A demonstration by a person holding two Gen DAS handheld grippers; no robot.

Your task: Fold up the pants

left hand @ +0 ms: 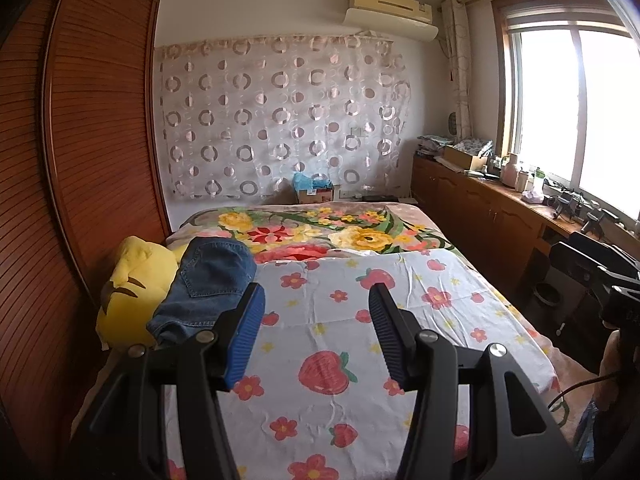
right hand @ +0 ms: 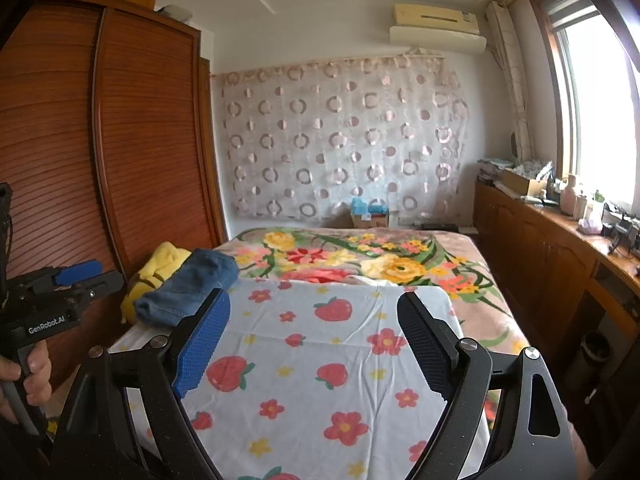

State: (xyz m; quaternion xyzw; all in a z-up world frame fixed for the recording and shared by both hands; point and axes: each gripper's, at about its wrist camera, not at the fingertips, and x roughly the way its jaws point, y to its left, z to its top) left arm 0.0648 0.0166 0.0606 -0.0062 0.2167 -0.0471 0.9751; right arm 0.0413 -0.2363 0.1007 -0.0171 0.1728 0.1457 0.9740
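Now, with both the left gripper (left hand: 316, 300) and right gripper (right hand: 314, 308) held spread and empty, the jeans (left hand: 208, 280) bunched on the yellow plush toy (left hand: 132, 284) are best gripped at the waistband and drawn onto the strawberry sheet (left hand: 360, 340).

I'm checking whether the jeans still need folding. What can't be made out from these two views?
- Blue denim jeans: bunched at the bed's left edge; their lower end sits behind the left claw's blue finger pad in the left wrist view, so their folded state is unclear.
- Yellow plush toy: partly covered by the jeans in both views.
- Small bottles on the wooden window counter: too small to identify.
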